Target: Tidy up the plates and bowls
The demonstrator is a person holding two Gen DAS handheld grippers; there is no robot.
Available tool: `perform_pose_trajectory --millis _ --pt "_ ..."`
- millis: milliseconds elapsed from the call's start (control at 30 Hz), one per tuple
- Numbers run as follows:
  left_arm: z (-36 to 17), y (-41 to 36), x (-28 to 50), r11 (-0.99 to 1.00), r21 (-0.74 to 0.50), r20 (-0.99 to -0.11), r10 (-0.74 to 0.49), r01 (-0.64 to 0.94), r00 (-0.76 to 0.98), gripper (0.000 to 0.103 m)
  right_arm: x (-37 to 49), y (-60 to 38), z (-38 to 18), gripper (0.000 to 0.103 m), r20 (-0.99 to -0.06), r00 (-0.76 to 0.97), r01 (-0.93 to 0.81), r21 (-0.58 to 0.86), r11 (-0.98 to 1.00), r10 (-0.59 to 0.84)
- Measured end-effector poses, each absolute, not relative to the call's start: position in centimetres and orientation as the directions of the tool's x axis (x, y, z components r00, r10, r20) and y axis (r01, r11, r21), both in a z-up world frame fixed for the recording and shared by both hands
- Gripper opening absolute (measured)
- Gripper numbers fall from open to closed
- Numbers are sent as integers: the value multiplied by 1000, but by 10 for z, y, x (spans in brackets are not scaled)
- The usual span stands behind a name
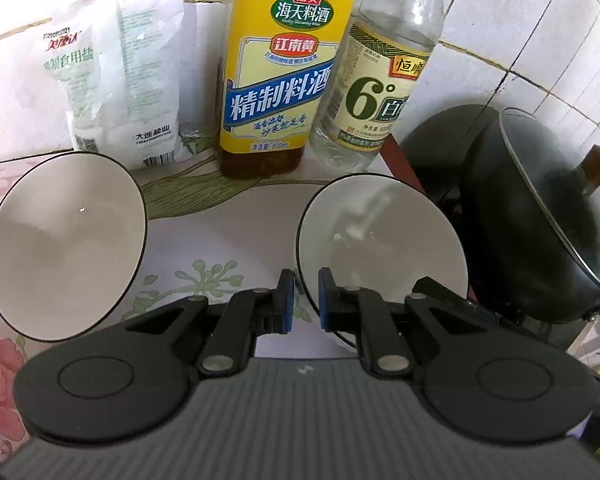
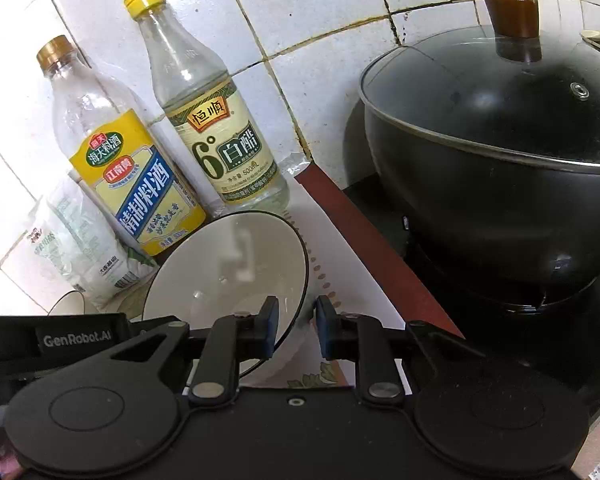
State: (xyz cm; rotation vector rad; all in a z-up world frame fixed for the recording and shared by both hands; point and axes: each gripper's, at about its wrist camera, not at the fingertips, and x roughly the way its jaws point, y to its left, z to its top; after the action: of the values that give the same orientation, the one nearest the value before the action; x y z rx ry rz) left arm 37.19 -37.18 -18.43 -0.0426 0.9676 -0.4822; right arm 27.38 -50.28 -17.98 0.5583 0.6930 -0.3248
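Two white bowls with thin black rims stand on the flowered counter. In the left wrist view one bowl (image 1: pixel 60 248) is at the left and the other bowl (image 1: pixel 384 248) is at the right. My left gripper (image 1: pixel 303 300) has its fingers astride the near-left rim of the right bowl, narrowly parted; a tight grip cannot be told. In the right wrist view my right gripper (image 2: pixel 297 328) is open at the right rim of the same bowl (image 2: pixel 228 272), one finger inside, one outside. The other bowl's rim (image 2: pixel 66 304) peeks at the left.
A cooking wine bottle (image 1: pixel 276 80), a white vinegar bottle (image 1: pixel 372 92) and a salt bag (image 1: pixel 116 80) stand against the tiled wall behind the bowls. A black lidded wok (image 2: pixel 500 152) sits on the stove at the right, beyond a red counter edge (image 2: pixel 372 240).
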Motion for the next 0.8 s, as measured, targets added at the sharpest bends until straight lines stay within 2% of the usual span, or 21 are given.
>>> perform_pose_trajectory --millis 300,467,800 --pt "-176 -357 357 896 -258 -790 -411 362 454 10 264 -504 -171 19 -678 733 456 428 780 -56" --pt "-157 -346 342 901 -248 -805 -396 357 441 10 253 -492 -151 19 -678 734 429 416 802 -42" --pt "-105 -316 300 905 -247 -780 -397 345 484 10 218 -472 -107 19 -663 749 356 406 841 3"
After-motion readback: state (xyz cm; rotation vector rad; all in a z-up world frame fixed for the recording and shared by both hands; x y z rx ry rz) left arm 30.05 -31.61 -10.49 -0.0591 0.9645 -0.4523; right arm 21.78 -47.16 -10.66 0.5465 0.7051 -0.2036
